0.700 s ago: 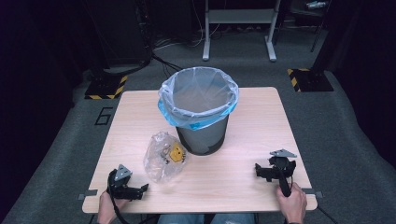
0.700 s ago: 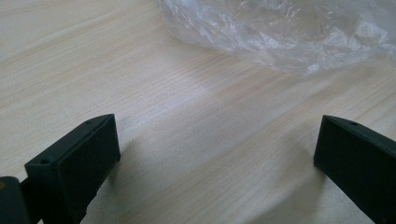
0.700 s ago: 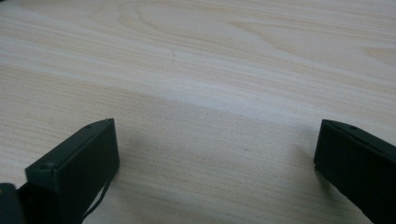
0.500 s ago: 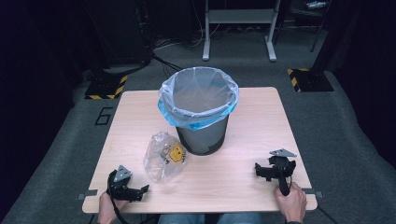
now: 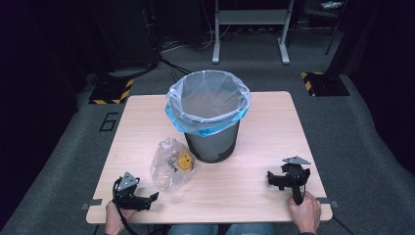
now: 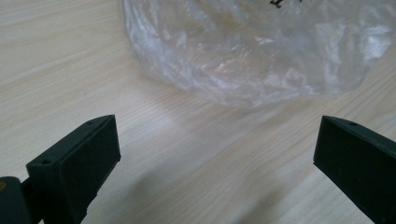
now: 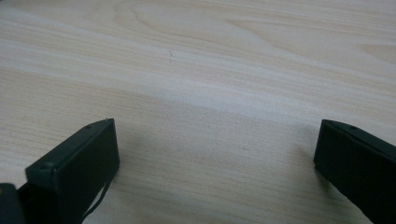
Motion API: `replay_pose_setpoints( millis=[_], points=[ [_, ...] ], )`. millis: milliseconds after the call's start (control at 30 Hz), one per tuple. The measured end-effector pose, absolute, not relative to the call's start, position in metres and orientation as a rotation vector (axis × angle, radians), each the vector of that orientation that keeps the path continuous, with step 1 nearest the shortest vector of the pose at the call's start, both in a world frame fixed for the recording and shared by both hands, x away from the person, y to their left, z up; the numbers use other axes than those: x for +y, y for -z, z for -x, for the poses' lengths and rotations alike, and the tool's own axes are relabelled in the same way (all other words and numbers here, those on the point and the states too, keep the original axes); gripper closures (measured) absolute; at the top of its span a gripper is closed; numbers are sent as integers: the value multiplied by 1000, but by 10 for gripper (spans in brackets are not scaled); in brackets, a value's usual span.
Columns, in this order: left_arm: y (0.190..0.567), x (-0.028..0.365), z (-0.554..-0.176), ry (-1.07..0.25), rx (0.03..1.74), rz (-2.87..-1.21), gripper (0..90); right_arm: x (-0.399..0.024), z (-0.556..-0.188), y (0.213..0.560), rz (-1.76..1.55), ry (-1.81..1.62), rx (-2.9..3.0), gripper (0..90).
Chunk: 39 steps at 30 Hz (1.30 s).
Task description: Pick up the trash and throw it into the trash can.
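Both tongs rested low over the near edge of the table: left gripper (image 5: 147,199) at the near left corner, jaws standing wide apart with nothing between them, aimed at the clear plastic bag (image 5: 171,164) just ahead; right gripper (image 5: 275,180) at the near right, jaws likewise wide apart over bare wood, held by the person's right hand (image 5: 304,213). Table (image 5: 274,122) was pale wood-grain laminate, roughly square, set on grey carpet (image 5: 362,142). Room beyond was dark; a grey metal stand (image 5: 249,22) stood at the far side, black cables trailed on the floor, and two yellow-and-black striped floor plates (image 5: 320,82) flanked the table's far corners. Dark grey bin (image 5: 211,139) stood mid-table, upright, lined with a translucent blue-tinted bag (image 5: 208,105) folded over its rim. Clear plastic bag lay crumpled on the table just left of the bin's base, near the left gripper but apart from it; something yellow (image 5: 185,160) showed through the film. Compared with the frames a moment before, nothing had shifted: grippers, bag and bin all kept their places. Writing: a large "6" (image 5: 108,121) marked on the carpet left of the table; black lettering (image 6: 285,3) on the bag, cut off at the top of the left gripper view, unreadable.
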<state>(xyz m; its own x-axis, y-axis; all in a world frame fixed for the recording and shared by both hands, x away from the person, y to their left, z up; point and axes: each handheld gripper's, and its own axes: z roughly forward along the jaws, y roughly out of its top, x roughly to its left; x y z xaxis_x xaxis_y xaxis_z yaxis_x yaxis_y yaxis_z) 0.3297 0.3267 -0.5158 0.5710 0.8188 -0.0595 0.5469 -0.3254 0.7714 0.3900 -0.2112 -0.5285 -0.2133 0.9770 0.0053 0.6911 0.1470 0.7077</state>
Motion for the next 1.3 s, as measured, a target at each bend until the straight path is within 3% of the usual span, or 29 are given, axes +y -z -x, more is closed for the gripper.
replay_pose_setpoints(
  millis=[567, 1033, 1300],
  points=[
    [498, 299, -343, -438, 990, -2029, 0, -212, -390, 528, -1590, -819, 1967, 0],
    [510, 286, -389, -380, 1025, -2078, 4, -212, -389, 528, -1599, -811, 1971, 0],
    [521, 285, -402, -329, 1070, -2072, 150, -212, -389, 527, -1597, -808, 1977, 0]
  ],
)
